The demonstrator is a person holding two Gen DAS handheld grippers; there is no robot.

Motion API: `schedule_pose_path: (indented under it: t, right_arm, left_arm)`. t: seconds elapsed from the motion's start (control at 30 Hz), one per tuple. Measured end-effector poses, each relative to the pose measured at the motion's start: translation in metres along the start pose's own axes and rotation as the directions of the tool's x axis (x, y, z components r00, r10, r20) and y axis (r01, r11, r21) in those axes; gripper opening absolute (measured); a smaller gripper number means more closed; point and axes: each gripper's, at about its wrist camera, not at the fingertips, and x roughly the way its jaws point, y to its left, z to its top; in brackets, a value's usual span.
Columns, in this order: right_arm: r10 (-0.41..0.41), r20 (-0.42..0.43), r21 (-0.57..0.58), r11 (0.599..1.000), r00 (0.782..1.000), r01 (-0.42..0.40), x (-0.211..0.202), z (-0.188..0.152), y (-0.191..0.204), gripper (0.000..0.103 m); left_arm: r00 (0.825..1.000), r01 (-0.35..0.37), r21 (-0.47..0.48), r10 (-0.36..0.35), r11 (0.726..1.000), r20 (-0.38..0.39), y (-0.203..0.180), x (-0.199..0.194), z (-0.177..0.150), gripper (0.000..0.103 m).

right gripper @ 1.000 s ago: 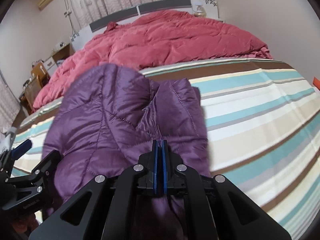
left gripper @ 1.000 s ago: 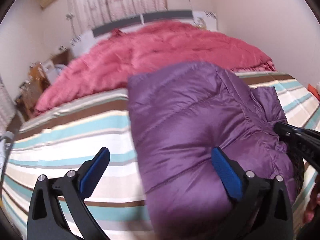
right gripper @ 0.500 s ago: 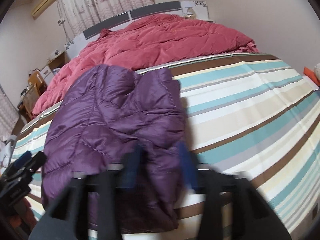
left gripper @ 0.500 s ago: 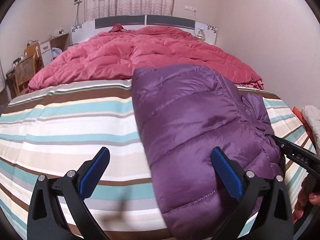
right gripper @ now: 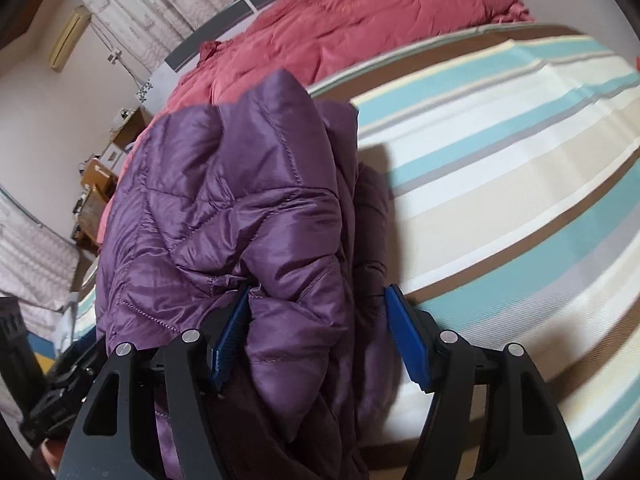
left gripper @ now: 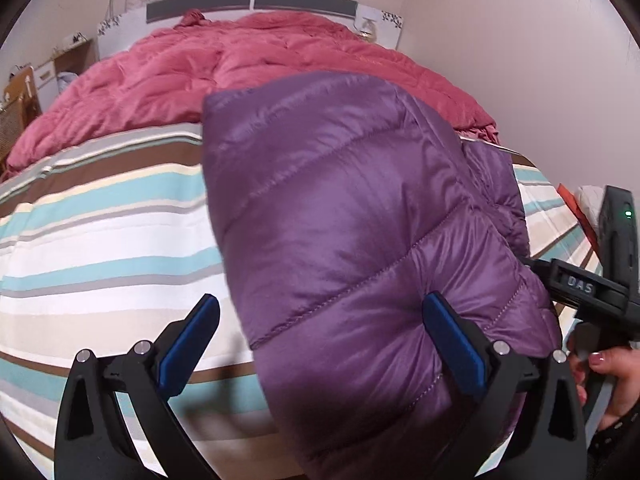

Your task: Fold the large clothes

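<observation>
A purple quilted puffer jacket [left gripper: 340, 200] lies folded into a thick bundle on the striped bed sheet [left gripper: 100, 220]. My left gripper [left gripper: 320, 300] is open wide over the bundle's near left edge; its right finger [left gripper: 452, 340] dents the fabric and its left one stands over bare sheet. In the right wrist view the jacket [right gripper: 224, 200] bulges up between the spread blue pads of my right gripper [right gripper: 318, 292], which is open. That right gripper [left gripper: 580, 284] also shows at the jacket's right side in the left wrist view, with a hand [left gripper: 612, 368] holding it.
A red duvet [left gripper: 240, 68] is heaped at the head of the bed, behind the jacket. Striped sheet [right gripper: 500, 160] stretches away to the right of the bundle. Wooden furniture [right gripper: 96, 188] and curtains stand along the far left wall.
My right gripper, shut on a jacket fold a second ago, has opened and sunk closer to the bundle. The left gripper stayed open and tipped down toward the jacket's near edge.
</observation>
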Motion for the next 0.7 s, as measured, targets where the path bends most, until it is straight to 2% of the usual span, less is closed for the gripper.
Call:
schedule_pose_path:
  t: [0.17, 0.23, 0.37, 0.47, 0.57, 0.7]
  right_arm:
    - [0.06, -0.016, -0.003, 0.998, 0.998, -0.06, 0.011, 0.001, -0.004, 0.058]
    - [0.082, -0.016, -0.008, 0.997, 0.997, -0.082, 0.012, 0.002, -0.006, 0.054]
    - [0.092, -0.011, -0.045, 0.995, 0.996, -0.093, 0.01, 0.0, 0.0, 0.041]
    - [0.098, -0.003, -0.057, 0.994, 0.995, -0.098, 0.007, -0.003, 0.001, 0.037]
    - [0.084, 0.01, -0.054, 0.995, 0.996, -0.083, 0.009, -0.001, 0.005, 0.034]
    - [0.004, 0.051, -0.113, 0.994, 0.999, 0.001, 0.003, -0.007, 0.025, 0.028]
  left_arm:
    - [0.997, 0.067, -0.037, -0.068, 0.997, -0.029, 0.005, 0.011, 0.001, 0.1]
    - [0.994, 0.1, -0.052, -0.102, 0.994, -0.036, 0.005, 0.015, 0.0, 0.097]
    - [0.994, 0.104, -0.02, -0.104, 0.994, -0.018, -0.001, 0.012, -0.003, 0.09]
    - [0.994, 0.105, -0.002, -0.105, 0.994, -0.017, -0.003, 0.009, -0.003, 0.086]
    - [0.995, 0.095, 0.022, -0.095, 0.995, -0.012, -0.007, 0.006, -0.002, 0.08]
    - [0.998, 0.052, 0.075, -0.054, 0.996, 0.028, -0.018, -0.004, -0.004, 0.069]
